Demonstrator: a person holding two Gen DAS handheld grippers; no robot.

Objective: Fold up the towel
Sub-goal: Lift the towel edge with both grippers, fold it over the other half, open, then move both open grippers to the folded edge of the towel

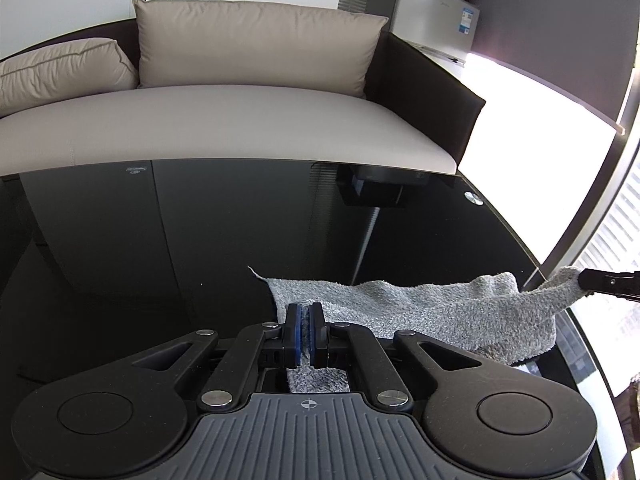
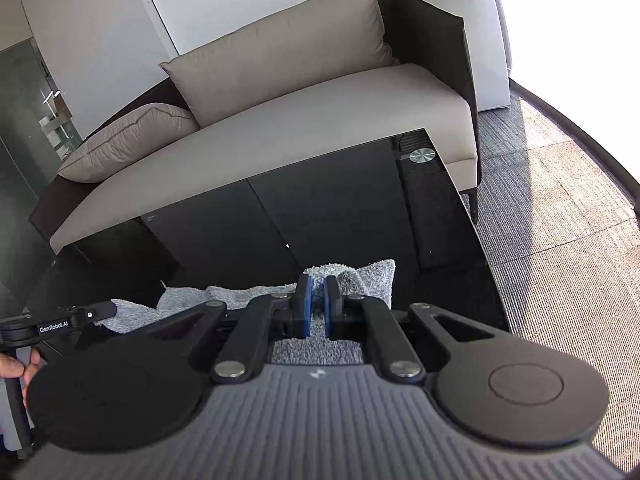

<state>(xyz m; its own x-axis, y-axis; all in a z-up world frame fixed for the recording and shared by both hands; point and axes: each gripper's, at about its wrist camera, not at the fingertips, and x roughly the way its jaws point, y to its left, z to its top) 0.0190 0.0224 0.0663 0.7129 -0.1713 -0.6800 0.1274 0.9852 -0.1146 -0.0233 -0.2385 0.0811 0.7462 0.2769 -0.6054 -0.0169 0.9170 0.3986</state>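
Observation:
A grey terry towel [image 1: 420,312] lies on a black glass table [image 1: 200,240], stretched between both grippers. My left gripper [image 1: 305,309] is shut on the towel's near left edge, and cloth shows between its blue pads. My right gripper [image 2: 317,285] is shut on the towel [image 2: 360,280] at its right end, holding that end bunched and lifted. The right gripper also shows in the left wrist view [image 1: 588,280], pinching the raised corner. The left gripper shows in the right wrist view [image 2: 108,310] at the towel's left end.
A beige sofa [image 1: 240,128] with cushions stands right behind the table's far edge. A metal disc fitting [image 2: 422,156] sits at the table's far right corner. Grey carpet [image 2: 560,260] lies to the right of the table. A fridge with a microwave [image 1: 436,16] stands in the back.

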